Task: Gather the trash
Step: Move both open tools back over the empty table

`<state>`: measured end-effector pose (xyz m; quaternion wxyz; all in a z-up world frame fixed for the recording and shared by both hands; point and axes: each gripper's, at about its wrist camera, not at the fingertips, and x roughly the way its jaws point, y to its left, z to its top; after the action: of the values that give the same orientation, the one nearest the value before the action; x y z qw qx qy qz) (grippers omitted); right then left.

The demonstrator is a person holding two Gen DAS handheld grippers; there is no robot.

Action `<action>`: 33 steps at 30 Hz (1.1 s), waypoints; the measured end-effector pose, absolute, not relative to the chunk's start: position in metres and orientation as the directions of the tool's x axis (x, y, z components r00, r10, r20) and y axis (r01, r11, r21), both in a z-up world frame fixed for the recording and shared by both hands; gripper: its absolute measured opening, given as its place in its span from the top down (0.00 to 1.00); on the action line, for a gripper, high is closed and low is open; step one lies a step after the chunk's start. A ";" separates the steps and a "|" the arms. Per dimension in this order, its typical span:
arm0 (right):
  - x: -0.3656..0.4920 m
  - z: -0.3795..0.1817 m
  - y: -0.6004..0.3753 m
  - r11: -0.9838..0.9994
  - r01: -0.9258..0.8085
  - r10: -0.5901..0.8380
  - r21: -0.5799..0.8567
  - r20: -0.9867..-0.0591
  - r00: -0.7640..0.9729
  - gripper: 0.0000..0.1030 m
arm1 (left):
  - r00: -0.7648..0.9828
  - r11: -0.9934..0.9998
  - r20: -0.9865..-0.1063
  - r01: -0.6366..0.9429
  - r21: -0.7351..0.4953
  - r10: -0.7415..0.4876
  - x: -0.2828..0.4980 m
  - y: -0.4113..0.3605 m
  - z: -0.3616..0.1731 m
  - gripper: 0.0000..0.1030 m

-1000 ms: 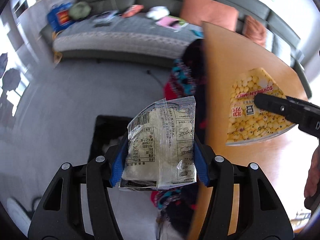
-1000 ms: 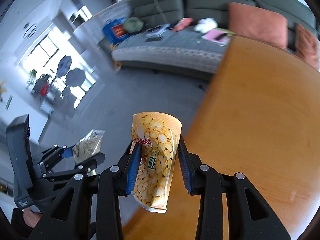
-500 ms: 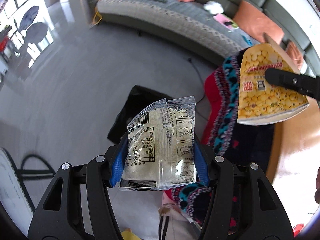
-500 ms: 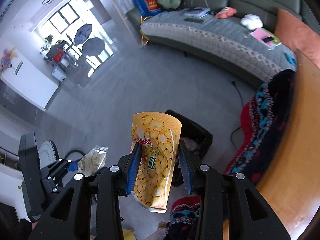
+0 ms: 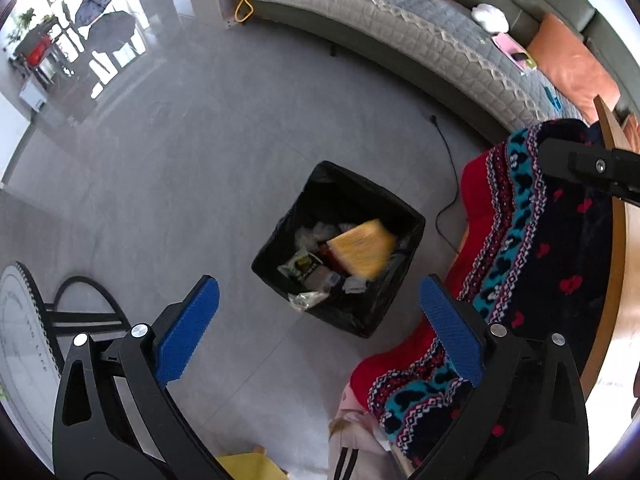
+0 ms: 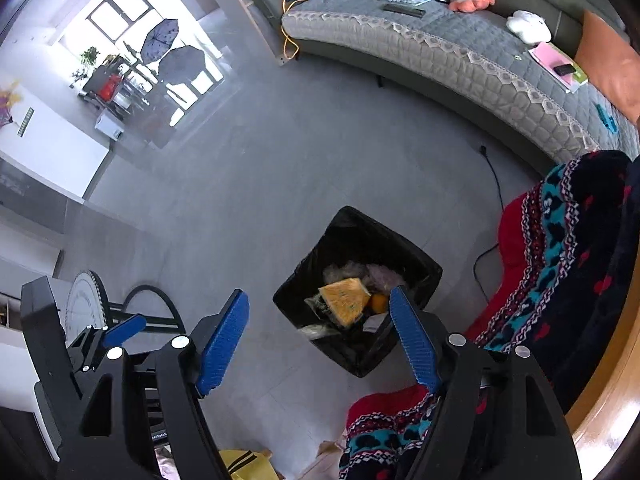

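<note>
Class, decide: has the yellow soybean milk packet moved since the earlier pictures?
Yes. The yellow soybean milk packet has left the right gripper, whose jaws have just opened, and now lies down inside the black bin.

The grey tiled floor carries a black-lined trash bin near the centre of the left wrist view, holding a yellow packet and other wrappers. A black cable trails on the floor at 1 o'clock from the bin, a fan base stands at 9 o'clock, and a grey-covered sofa at 12 o'clock
</note>
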<state>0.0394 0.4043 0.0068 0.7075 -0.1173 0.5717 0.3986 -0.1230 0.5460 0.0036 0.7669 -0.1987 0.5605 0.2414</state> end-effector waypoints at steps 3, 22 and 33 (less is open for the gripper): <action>0.039 0.010 0.403 0.653 -0.699 0.436 0.293 -0.900 0.029 0.28 | 0.256 0.805 -0.955 -0.592 -0.034 0.148 -0.125 0.545 0.004 0.06; 0.031 0.042 0.361 0.661 -0.695 0.474 0.283 -0.876 0.095 0.22 | 0.292 0.830 -0.942 -0.558 -0.029 0.163 -0.124 0.516 0.030 0.06; 0.035 0.069 0.286 0.728 -0.624 0.491 0.285 -0.852 0.183 0.14 | 0.350 0.882 -0.924 -0.470 -0.032 0.153 -0.105 0.468 0.057 0.06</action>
<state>0.0350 0.2857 0.0691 0.7666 -0.0631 0.5255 0.3636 -0.1049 0.4678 0.0566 0.8083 -0.1476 0.5365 0.1926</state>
